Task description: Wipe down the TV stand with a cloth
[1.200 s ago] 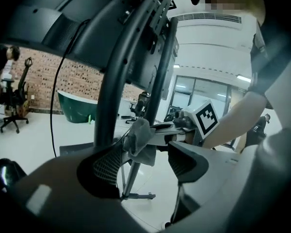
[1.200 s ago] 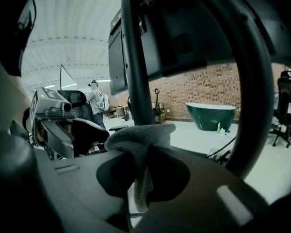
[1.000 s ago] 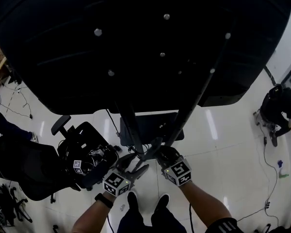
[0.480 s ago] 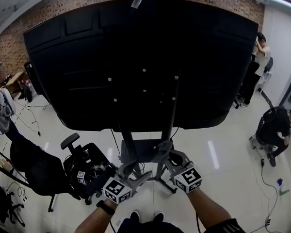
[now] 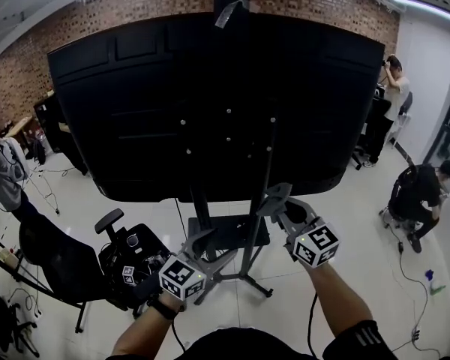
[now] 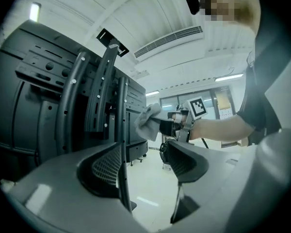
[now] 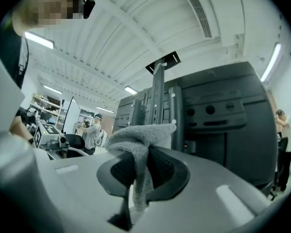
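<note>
The grey terry cloth (image 7: 140, 142) is in the right gripper (image 7: 141, 166), whose jaws are pressed together on a fold of it. The rest bunches above them and points toward the dark metal TV stand (image 7: 157, 96). In the head view the right gripper (image 5: 279, 201) is raised against the stand's (image 5: 249, 246) right upright, just below the bottom edge of the big black television (image 5: 210, 103) the stand carries. I cannot tell whether the cloth actually touches the post. The left gripper (image 6: 143, 154) has its jaws spread and pinches nothing. One thin upright of the stand (image 6: 121, 130) shows in the gap close to one jaw, and the cloth (image 6: 148, 121) hangs in the air beyond it on the other gripper. From above, the left gripper (image 5: 202, 244) sits lower, beside the stand's left upright and above its small dark shelf (image 5: 225, 231). No surface shows any visible difference from wiping, so what is finished cannot be read here. My judgement is that the work is at the uprights. The shelf and the splayed base legs (image 5: 256, 285) on the glossy white floor (image 5: 345, 223) probably remain, along with much of the posts.
</note>
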Tool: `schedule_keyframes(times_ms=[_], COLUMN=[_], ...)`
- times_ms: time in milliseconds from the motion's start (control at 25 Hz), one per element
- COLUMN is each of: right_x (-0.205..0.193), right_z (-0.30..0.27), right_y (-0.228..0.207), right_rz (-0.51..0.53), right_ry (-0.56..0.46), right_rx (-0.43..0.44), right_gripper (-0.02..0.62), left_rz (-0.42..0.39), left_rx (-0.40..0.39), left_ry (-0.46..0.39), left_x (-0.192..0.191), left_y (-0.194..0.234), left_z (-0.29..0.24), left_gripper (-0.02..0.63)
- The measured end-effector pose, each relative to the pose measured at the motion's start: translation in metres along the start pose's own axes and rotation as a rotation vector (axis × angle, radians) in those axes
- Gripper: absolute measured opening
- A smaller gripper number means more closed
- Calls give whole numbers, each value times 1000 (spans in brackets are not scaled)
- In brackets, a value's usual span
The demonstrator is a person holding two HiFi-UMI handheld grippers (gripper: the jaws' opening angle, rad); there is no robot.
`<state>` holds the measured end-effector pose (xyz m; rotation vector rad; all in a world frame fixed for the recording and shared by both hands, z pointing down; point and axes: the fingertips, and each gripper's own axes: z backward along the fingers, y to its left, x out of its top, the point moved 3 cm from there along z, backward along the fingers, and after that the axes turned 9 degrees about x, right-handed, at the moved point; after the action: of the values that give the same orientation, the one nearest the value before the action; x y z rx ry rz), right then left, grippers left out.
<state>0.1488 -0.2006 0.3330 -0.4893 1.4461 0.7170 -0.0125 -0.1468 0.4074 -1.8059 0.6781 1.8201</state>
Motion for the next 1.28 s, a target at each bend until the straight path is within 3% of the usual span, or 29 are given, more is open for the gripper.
schedule_keyframes(times_ms=[320, 600, 880, 1120, 1280], right_x=[102, 157, 177, 169, 138], right_z=[-12, -50, -90, -97, -94], right_y=[-61, -102, -121, -124, -124], right_rz=[219, 313, 582, 605, 581], right_ry=[60, 141, 309, 308, 345], right_rx=[-116, -91, -40, -14, 10], right_gripper=[32, 34, 35, 35, 34], left_rz=[-55, -83, -99, -97, -93], left_rx=[-82, -69, -46, 2, 26], left_ry=[-56, -124, -143, -155, -130], left_x=[70, 115, 128, 134, 124], left_y=[12, 22, 14, 18, 17], left_z=[-13, -33, -58, -62, -65], left_gripper=[325, 325, 325, 325, 325])
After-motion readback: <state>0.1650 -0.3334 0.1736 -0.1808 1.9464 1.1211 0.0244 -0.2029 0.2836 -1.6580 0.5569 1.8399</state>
